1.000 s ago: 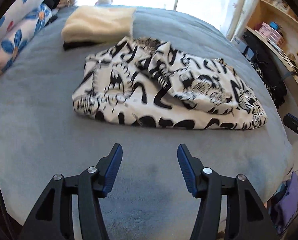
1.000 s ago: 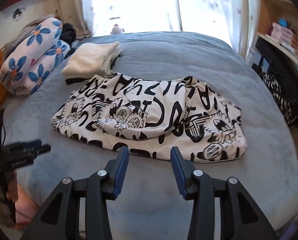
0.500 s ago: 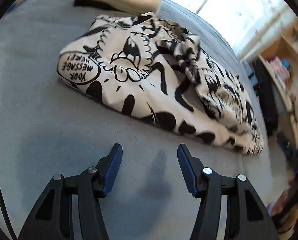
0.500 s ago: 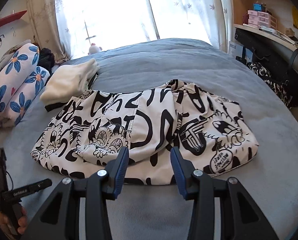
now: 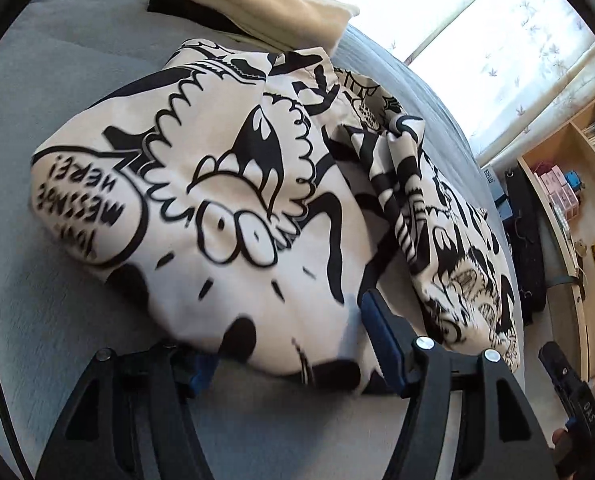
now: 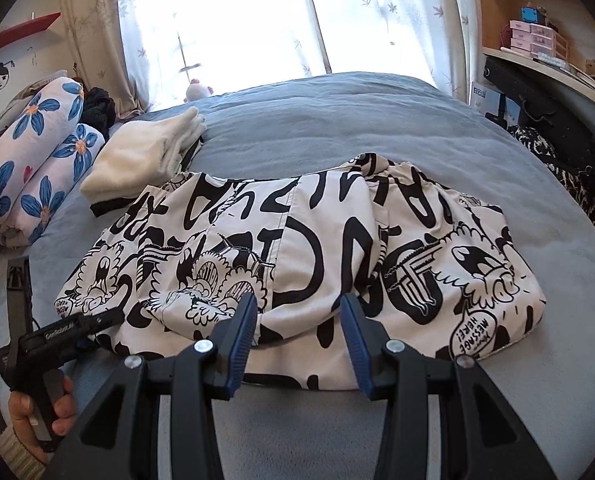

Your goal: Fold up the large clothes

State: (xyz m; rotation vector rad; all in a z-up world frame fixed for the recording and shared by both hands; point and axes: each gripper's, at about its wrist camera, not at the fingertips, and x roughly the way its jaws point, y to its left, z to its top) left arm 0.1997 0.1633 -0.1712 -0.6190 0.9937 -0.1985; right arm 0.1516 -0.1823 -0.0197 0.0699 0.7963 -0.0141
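Your right gripper (image 6: 299, 320) hovers over the near hem of the black-and-white printed garment (image 6: 317, 248), its blue pads apart with nothing between them. The garment lies folded on the grey bed (image 6: 337, 120). At lower left, your left hand (image 6: 37, 420) holds the left gripper (image 6: 71, 330) at the garment's corner.

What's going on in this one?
A person with a gripper in each hand is folding a black-and-white printed garment lying on a grey bed. The left gripper is at the garment's near edge with fabric between its fingers, its jaws opening. The right gripper hovers over the near hem, open, gripping nothing. A folded cream garment and floral bedding rolls lie further back on the bed.
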